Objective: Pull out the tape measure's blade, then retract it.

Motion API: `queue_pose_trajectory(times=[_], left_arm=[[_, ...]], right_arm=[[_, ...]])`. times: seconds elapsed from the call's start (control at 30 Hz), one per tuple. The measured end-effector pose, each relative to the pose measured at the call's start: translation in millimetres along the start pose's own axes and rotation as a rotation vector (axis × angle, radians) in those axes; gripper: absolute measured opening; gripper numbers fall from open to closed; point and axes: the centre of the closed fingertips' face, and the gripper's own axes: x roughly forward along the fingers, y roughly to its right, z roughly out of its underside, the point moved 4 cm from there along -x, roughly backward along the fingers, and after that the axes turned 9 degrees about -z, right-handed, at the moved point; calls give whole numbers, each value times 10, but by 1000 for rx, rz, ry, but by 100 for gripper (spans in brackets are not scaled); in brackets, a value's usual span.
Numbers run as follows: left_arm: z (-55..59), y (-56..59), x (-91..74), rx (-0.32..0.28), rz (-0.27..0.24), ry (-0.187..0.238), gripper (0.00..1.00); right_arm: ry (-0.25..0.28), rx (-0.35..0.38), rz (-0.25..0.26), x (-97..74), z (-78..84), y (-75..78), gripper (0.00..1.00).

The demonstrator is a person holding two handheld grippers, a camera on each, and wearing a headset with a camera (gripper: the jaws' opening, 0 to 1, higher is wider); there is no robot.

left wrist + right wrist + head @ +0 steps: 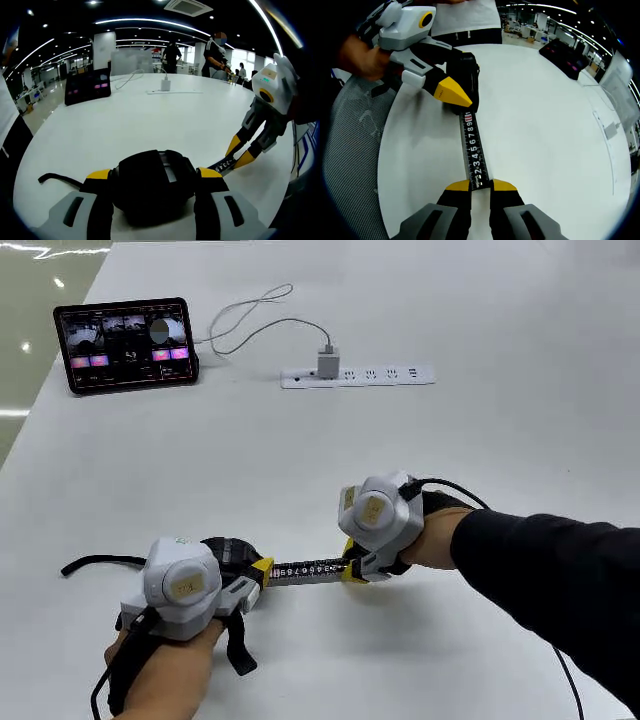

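Note:
A black tape measure case (152, 182) sits on the white table, clamped between the yellow-tipped jaws of my left gripper (154, 174). In the head view the case (228, 556) lies at the lower left under that gripper (250, 575). A short length of blade (305, 569) runs right from the case to my right gripper (355, 570), which is shut on the blade's end. In the right gripper view the numbered blade (472, 152) stretches from my right gripper (480, 186) up to the case (465, 82). The case's black wrist strap (95, 562) trails left.
A tablet (127, 343) stands at the far left of the table (450, 440), and a white power strip (358, 375) with a charger and cable lies at the back centre. People stand beyond the table's far edge in the left gripper view.

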Motion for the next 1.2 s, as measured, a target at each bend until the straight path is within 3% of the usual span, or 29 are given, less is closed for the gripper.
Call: queue_pose_trajectory(times=[0.37, 0.57, 1.2], left_arm=[[1, 2, 3, -2, 2, 1, 61], [0, -4, 4, -3, 6, -3, 61], [-8, -3, -6, -2, 6, -1, 61]], right_arm=[[12, -27, -12, 19, -39, 1, 9], [50, -13, -23, 35, -54, 8, 9], [101, -10, -21, 72, -128, -14, 9]])
